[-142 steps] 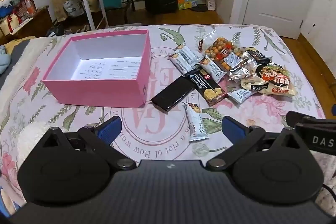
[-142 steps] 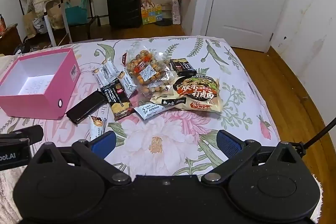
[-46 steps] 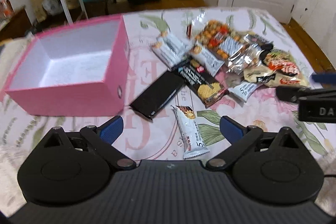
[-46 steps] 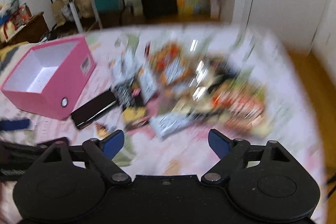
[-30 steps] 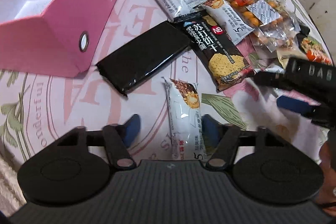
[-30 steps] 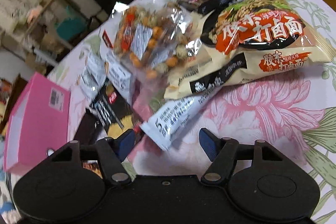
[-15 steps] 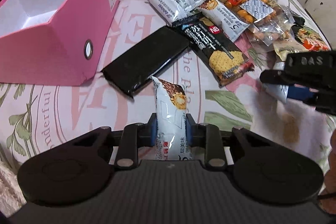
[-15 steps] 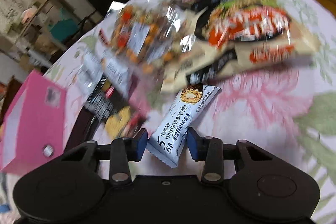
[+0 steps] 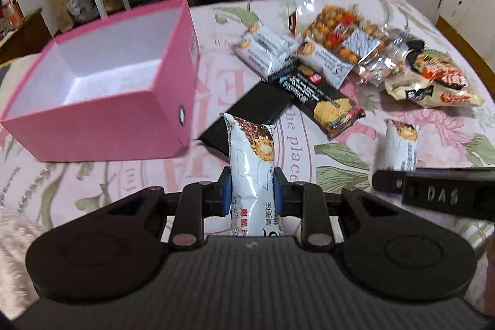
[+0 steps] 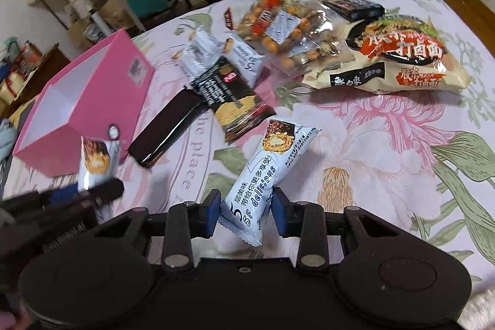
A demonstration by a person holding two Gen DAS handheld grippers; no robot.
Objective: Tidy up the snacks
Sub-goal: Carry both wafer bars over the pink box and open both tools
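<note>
1. Left tongs [image 9: 251,190] clenched on a white snack bar [image 9: 252,166], gripped near its lower half, the top standing free above the bed [image 9: 92,184].
2. Right tongs [image 10: 246,211] have just been closing on a second bar [image 10: 266,172]; it sits slantwise between the pads. The right pad looks to touch; contact on the left pad is hard to judge, so the grip may be light.
3. Pink box [image 9: 102,126] lies at 10 o'clock from the left tongs, open and seemingly empty. The other snacks, a black pack [image 9: 247,113], cracker pack [image 9: 321,101], nut bag [image 9: 346,42] and noodle bag [image 9: 433,79], spread from 12 to 2 o'clock.
4. Step in hand, as I judge it: carry both bars to the box.
5. To do it well: lift the left bar clear over the near wall and release low inside. Bring the right one in after, not alongside, so the tongs do not collide. Keep the slanted bar squeezed firmly, since it could pivot out.
</note>
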